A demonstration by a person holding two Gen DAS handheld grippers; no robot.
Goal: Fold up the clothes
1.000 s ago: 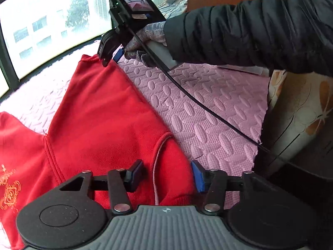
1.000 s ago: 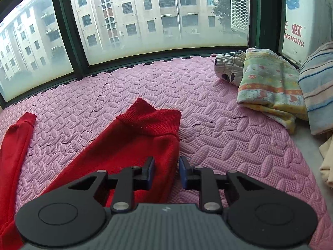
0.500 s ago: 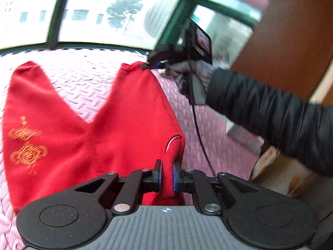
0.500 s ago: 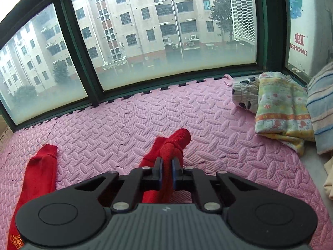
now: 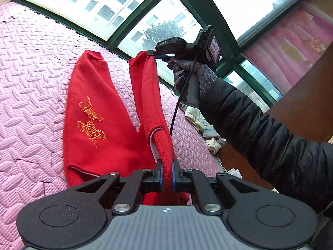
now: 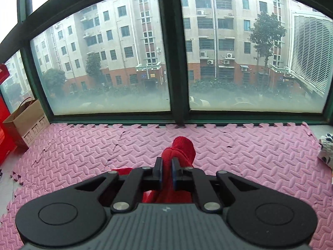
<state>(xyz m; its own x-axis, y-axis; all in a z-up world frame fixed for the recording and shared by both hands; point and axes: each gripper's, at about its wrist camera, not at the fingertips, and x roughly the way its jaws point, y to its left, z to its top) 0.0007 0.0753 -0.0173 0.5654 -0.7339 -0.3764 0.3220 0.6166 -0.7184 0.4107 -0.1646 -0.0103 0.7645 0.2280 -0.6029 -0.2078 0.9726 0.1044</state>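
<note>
Garment: red trousers (image 5: 100,112) with gold embroidery, one leg lying flat on the pink foam mat (image 5: 27,87), the other leg lifted off it and stretched between the two grippers.
Left gripper (image 5: 167,174): pads pressed together, pinching the waistband edge of the raised leg.
Right gripper (image 5: 155,53): held by a gloved hand (image 5: 191,73), pinching the raised leg's cuff near the mat's window edge; its own camera shows red cloth bunched between its pads (image 6: 166,171).
Risk, slipping: both hold thin edges, so pulling the leg taut could tug either free.
Risk, crooked fold: uneven carrying could land the raised leg askew on the flat one.
Risk, dragging: the lift could bunch the flat leg.
</note>
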